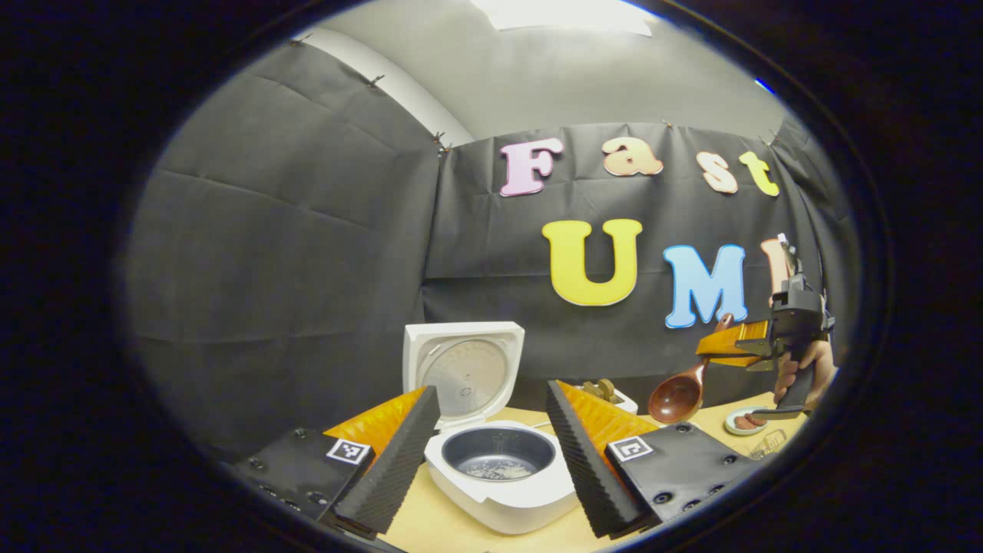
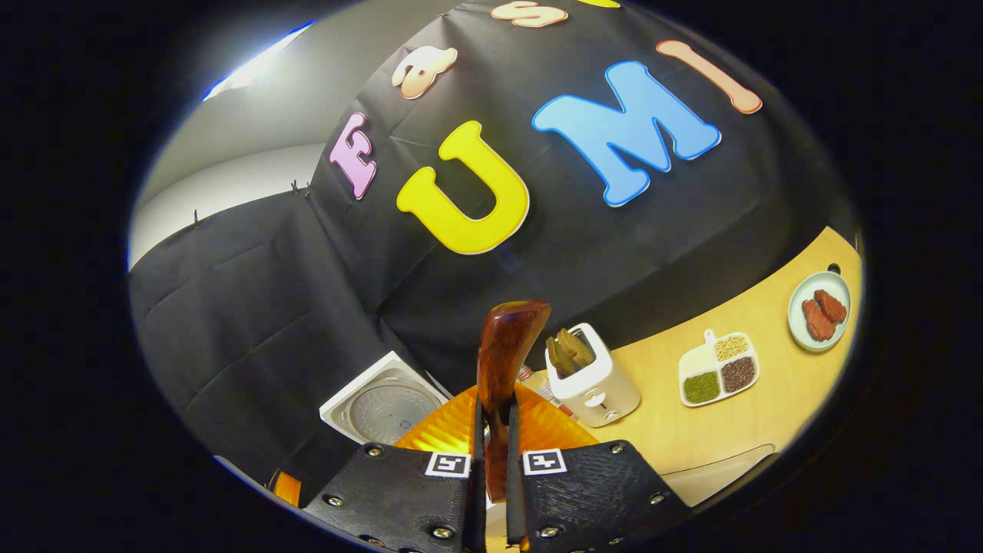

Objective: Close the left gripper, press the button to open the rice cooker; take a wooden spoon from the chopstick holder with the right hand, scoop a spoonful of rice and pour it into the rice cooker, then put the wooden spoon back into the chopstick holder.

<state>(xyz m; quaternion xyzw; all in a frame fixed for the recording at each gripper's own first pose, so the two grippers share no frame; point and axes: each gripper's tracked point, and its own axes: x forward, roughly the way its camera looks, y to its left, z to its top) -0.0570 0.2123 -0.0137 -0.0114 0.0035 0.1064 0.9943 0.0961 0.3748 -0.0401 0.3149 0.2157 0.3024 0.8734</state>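
Showing the rice cooker (image 1: 499,468) opened with rice inside, the wooden spoon (image 2: 503,369) is clamped by the right hand-held gripper (image 2: 491,491), unreturned; the left hand-held gripper (image 1: 491,453) is spread wide, empty.

White rice cooker (image 1: 499,491), dark inner pot; reddish-brown glossy wooden spoon (image 2: 503,361); white toaster (image 2: 595,384); tan table (image 2: 737,430).
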